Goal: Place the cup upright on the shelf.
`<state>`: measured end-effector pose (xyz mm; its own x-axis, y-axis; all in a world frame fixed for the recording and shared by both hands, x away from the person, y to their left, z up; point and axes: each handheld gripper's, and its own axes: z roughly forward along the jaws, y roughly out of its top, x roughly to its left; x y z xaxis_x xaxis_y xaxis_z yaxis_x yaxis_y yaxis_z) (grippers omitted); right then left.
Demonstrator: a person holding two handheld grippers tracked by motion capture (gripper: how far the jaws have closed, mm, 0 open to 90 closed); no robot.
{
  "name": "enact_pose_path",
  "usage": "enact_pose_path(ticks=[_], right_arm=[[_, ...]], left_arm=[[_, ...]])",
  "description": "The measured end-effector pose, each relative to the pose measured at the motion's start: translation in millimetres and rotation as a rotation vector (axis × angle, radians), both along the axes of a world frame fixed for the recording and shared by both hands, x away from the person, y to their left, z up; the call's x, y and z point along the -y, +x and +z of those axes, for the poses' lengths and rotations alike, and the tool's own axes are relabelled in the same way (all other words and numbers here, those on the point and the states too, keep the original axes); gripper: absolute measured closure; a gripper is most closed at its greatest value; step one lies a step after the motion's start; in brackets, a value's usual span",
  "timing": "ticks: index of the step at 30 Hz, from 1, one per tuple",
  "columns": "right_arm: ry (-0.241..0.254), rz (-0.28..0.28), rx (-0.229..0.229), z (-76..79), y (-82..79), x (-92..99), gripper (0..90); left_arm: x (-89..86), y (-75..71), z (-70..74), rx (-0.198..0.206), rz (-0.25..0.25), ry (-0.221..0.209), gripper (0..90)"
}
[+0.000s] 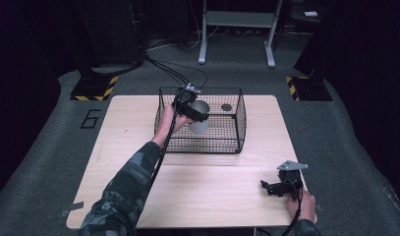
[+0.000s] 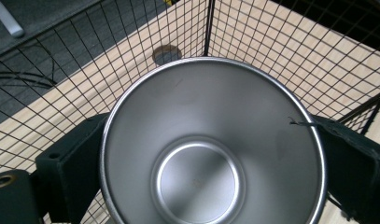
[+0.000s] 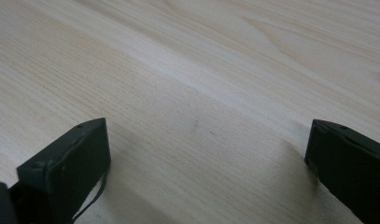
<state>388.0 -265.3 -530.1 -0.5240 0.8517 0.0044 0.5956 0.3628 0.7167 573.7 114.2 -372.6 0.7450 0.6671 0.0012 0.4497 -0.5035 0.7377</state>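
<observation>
A shiny steel cup hangs tilted inside a black wire basket at the table's far middle. My left gripper reaches over the basket's left wall and is shut on the cup. In the left gripper view the cup's open mouth faces the camera, with a black jaw pressed on each side of its wall. My right gripper rests low near the table's front right corner, held by a hand. In the right gripper view, my right gripper has its jaws wide apart over bare wood, with nothing between them.
The light wooden table has a small dark round spot on the basket's floor, the same spot showing beyond the cup. Basket mesh surrounds the cup. Cables trail from the left gripper to the far floor.
</observation>
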Motion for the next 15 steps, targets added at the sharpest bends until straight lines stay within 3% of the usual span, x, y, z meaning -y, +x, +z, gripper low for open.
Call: enact_pose_path(ticks=[15], right_arm=[[-0.001, 0.004, 0.001, 0.0, 0.4, 0.3, 0.0]], left_arm=[[10.0, 18.8, -25.7, -0.059, 0.011, 0.039, 6.2]])
